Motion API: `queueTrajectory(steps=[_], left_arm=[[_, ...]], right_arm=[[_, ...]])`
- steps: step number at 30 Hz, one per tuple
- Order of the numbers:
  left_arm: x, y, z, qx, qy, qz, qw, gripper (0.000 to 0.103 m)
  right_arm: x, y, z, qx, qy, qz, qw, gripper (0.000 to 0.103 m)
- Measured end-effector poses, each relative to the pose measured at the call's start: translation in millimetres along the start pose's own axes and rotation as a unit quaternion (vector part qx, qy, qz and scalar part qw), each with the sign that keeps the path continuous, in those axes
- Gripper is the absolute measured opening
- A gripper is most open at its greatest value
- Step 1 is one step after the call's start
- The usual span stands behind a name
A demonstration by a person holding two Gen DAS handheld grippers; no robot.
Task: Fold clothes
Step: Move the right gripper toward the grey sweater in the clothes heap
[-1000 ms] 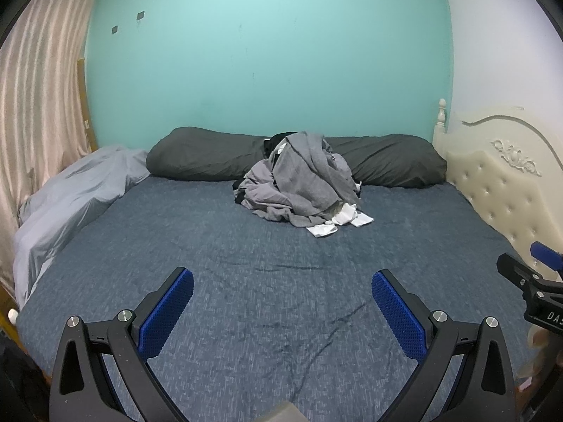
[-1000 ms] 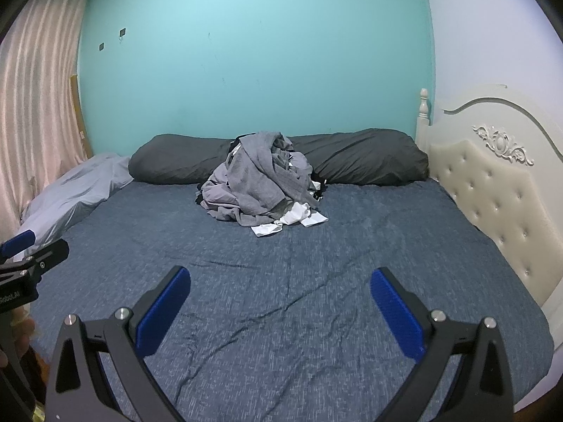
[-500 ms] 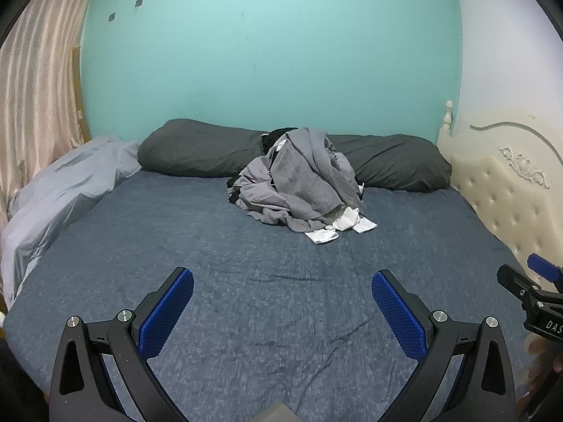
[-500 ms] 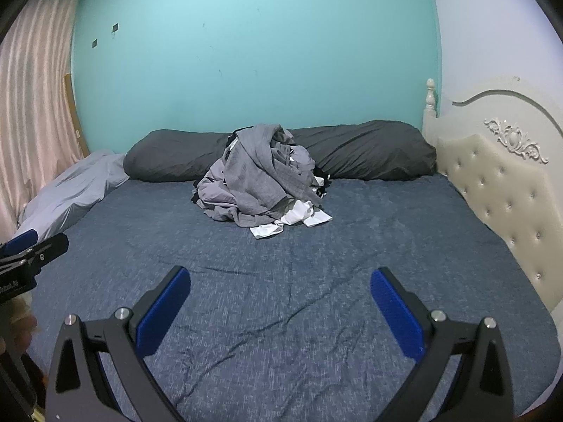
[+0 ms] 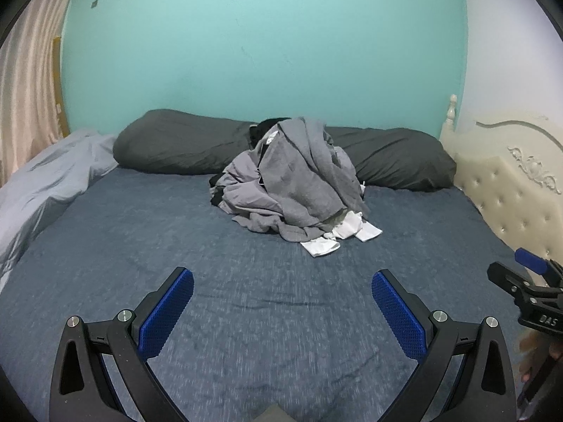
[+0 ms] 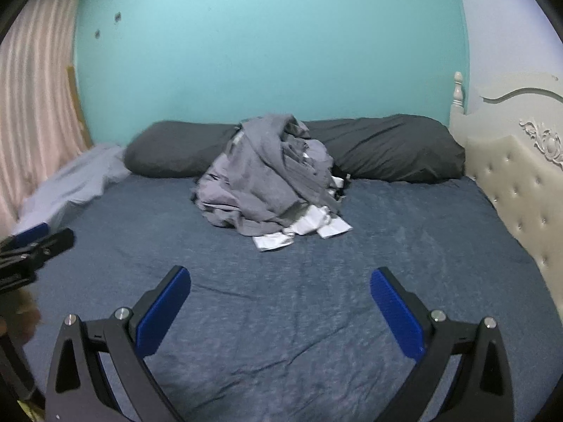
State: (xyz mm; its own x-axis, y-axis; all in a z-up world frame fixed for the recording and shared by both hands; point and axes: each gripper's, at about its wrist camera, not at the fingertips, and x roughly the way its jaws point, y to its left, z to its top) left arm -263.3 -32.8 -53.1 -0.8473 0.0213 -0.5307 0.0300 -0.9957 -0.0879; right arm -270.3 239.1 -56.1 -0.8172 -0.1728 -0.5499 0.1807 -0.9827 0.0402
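Observation:
A heap of grey clothes lies mid-bed against the dark pillow, with white pieces sticking out at its near edge. My left gripper is open over the blue sheet, well short of the heap, with nothing between its blue pads. My right gripper is open too, likewise short of the heap and empty. Each gripper shows at the edge of the other's view: the right gripper and the left gripper.
A long dark grey pillow runs along the teal wall. A pale grey duvet is bunched at the left. A cream tufted headboard bounds the right side; a pink curtain hangs left. Blue sheet lies between me and the heap.
Both grippers have moved forward over the bed toward the clothes heap, which now looks larger and nearer. Both have stayed open.

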Motion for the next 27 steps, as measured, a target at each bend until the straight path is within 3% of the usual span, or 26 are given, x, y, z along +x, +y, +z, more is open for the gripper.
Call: queueTrajectory(steps=[8, 27], left_arm=[[82, 13, 13, -0.007, 0.017, -0.009, 0.9998, 0.103], [247, 49, 33, -0.027, 0.045, 0.013, 0.9985, 0.103]], right_arm=[[89, -4, 18, -0.023, 0.017, 0.009, 1.000, 0.103], [286, -8, 56, -0.019, 0.048, 0.015, 0.999, 0.103]])
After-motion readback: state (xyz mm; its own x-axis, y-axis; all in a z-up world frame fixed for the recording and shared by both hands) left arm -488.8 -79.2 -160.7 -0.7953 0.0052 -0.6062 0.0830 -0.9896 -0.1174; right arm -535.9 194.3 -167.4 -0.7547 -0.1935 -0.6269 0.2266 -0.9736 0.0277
